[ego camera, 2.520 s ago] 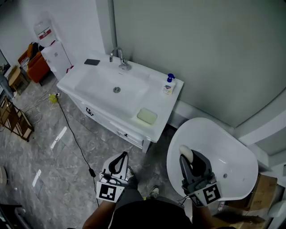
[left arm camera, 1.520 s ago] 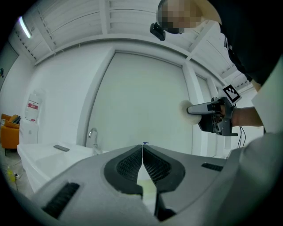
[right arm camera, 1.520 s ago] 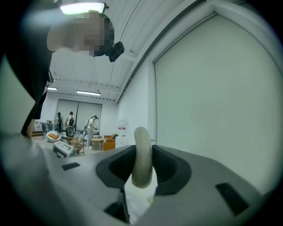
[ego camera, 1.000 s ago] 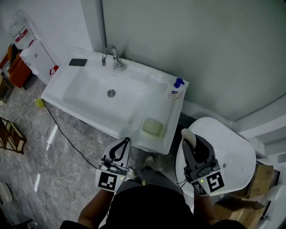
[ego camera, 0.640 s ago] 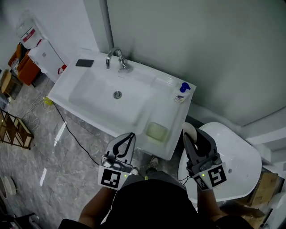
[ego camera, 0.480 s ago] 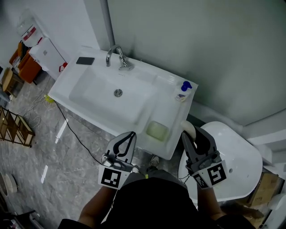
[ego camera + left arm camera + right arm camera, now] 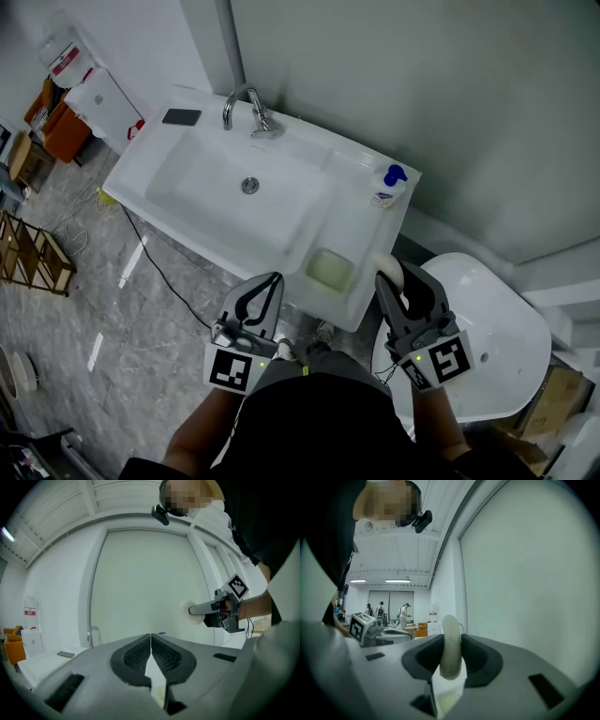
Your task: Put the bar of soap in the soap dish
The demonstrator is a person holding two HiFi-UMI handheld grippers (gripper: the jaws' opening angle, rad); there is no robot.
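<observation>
The soap dish (image 7: 330, 270), a pale green rectangle, sits empty on the near right corner of the white vanity top (image 7: 370, 234). My right gripper (image 7: 397, 279) is shut on the white oval soap bar (image 7: 391, 263), held on edge just right of the vanity's front corner, a little to the right of the dish. In the right gripper view the soap bar (image 7: 451, 647) stands clamped between both pads. My left gripper (image 7: 269, 282) is shut and empty, hovering in front of the vanity, left of the dish. Its closed jaws meet at the left gripper (image 7: 151, 640).
A faucet (image 7: 246, 106) and a black phone (image 7: 181, 117) are at the vanity's back. A blue-capped pump bottle (image 7: 385, 185) stands at the back right. The basin (image 7: 246, 192) fills the middle. A white tub-like fixture (image 7: 487, 333) lies right. A cable (image 7: 155, 267) and wooden rack (image 7: 33, 262) are on the floor.
Both grippers have come closer to the vanity's front edge. The right one, still clamped on the soap, has sunk and drawn near the corner beside the dish.
</observation>
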